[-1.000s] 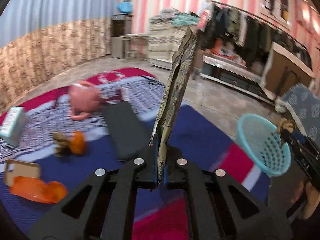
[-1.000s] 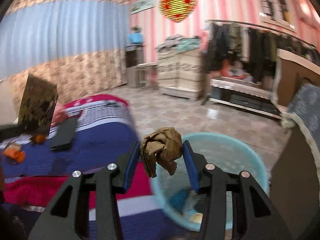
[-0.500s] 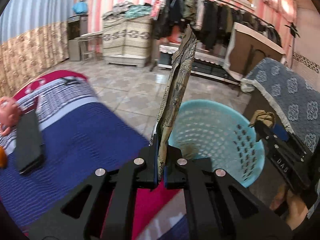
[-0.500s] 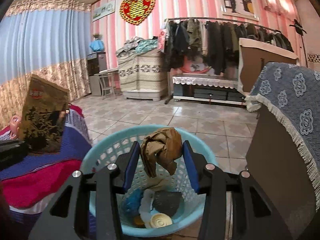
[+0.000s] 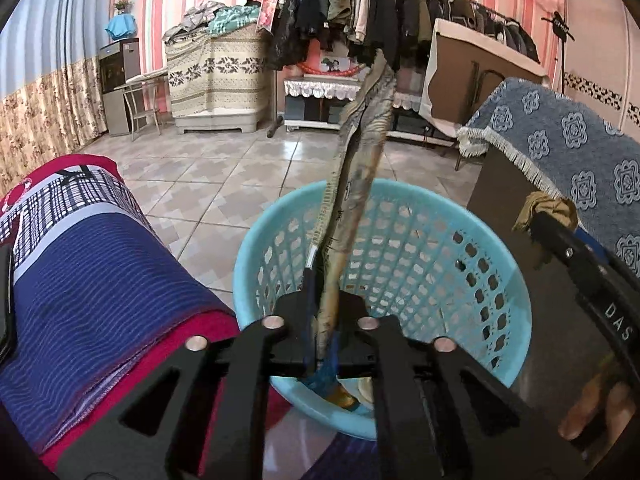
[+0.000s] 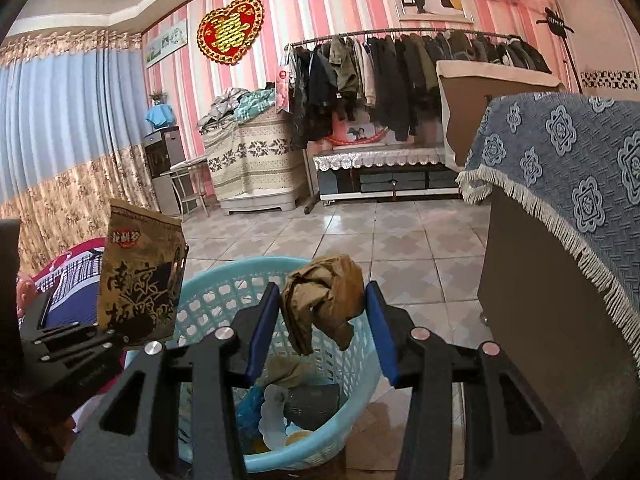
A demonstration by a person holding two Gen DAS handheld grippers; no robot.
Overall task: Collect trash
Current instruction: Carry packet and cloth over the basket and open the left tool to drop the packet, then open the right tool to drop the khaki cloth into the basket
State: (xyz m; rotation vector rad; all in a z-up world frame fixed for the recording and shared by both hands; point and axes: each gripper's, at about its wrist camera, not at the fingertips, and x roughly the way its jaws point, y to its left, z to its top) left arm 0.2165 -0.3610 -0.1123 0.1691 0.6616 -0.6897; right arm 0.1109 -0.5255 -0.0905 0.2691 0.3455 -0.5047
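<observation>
My left gripper is shut on a flat gold snack packet, held upright and edge-on over the near rim of the light blue basket. The packet's printed face shows in the right wrist view. My right gripper is shut on a crumpled brown paper wad, held above the basket. The wad and right gripper also show in the left wrist view at the basket's right side. The basket holds several pieces of trash.
A bed with a blue, red and checked cover lies left of the basket. A cabinet under a blue patterned cloth stands close on the right. Tiled floor, a clothes rack and covered furniture lie beyond.
Both grippers have swung from the bed to the basket. The packet now stands over its near rim and the wad hangs over its inside. Both stay shut on their loads.
</observation>
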